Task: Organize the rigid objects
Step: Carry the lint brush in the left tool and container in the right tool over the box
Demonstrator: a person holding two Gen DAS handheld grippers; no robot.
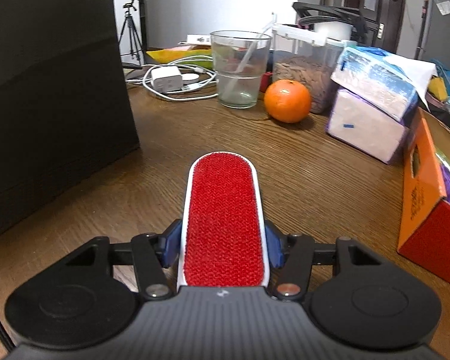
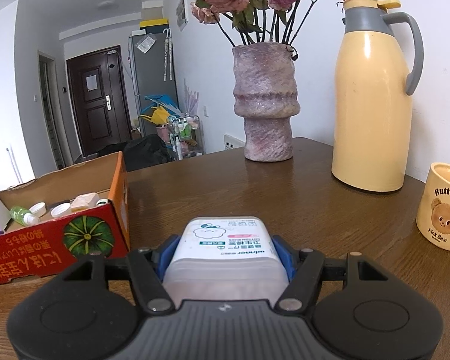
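Note:
My left gripper is shut on a lint brush with a red pad and white rim, held just above the wooden table, its tip pointing away from me. My right gripper is shut on a white plastic cotton-swab box with a printed label, held low over the table. An open orange-red cardboard box with several small bottles and caps inside stands to the left of the right gripper; its corner shows in the left wrist view at the right.
In the left wrist view: a large black box at left, a glass, an orange, a charger with cables, a food container, stacked tissue packs. In the right wrist view: a vase, a yellow thermos, a cup.

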